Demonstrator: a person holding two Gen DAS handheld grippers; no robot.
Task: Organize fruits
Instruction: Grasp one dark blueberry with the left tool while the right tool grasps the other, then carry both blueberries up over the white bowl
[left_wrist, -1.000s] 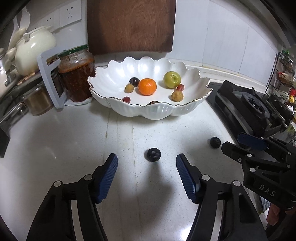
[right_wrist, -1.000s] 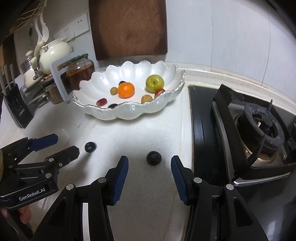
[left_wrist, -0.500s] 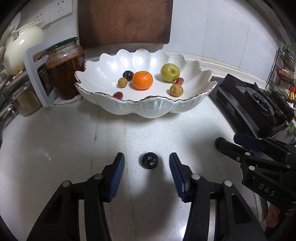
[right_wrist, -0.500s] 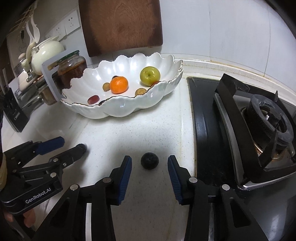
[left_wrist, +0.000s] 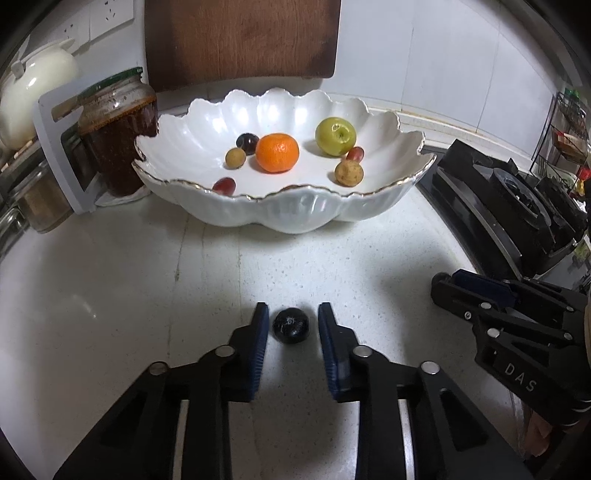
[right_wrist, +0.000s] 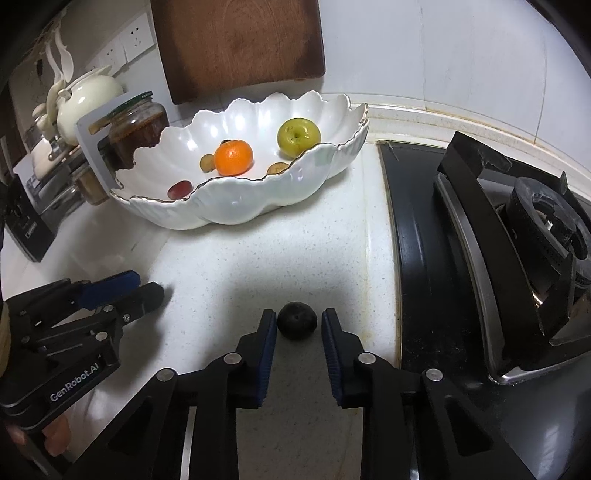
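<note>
Two small dark round fruits lie on the white counter in front of a scalloped white bowl (left_wrist: 295, 221). The bowl holds an orange (left_wrist: 277, 153), a green apple (left_wrist: 335, 136) and several small fruits. My left gripper (left_wrist: 290, 313) points down at one dark fruit (left_wrist: 290, 326); its jaws are closing and the blue pads hug the fruit's sides. My right gripper (right_wrist: 299, 315) is closing the same way on the other dark fruit (right_wrist: 297, 319), pads against it. Each gripper also shows in the other's view: the right gripper (left_wrist: 448, 286) and the left gripper (right_wrist: 147, 286).
A glass jar (left_wrist: 118, 133) of red-brown paste and a cream teapot (left_wrist: 33, 96) stand left of the bowl. A wooden cutting board (left_wrist: 240, 37) leans on the wall behind. The black gas stove (right_wrist: 517, 240) starts just right of the right gripper.
Both grippers came down and forward onto their dark fruits. Their jaws narrowed from wide apart to tight around the fruits. The fruits stayed where they lay.
</note>
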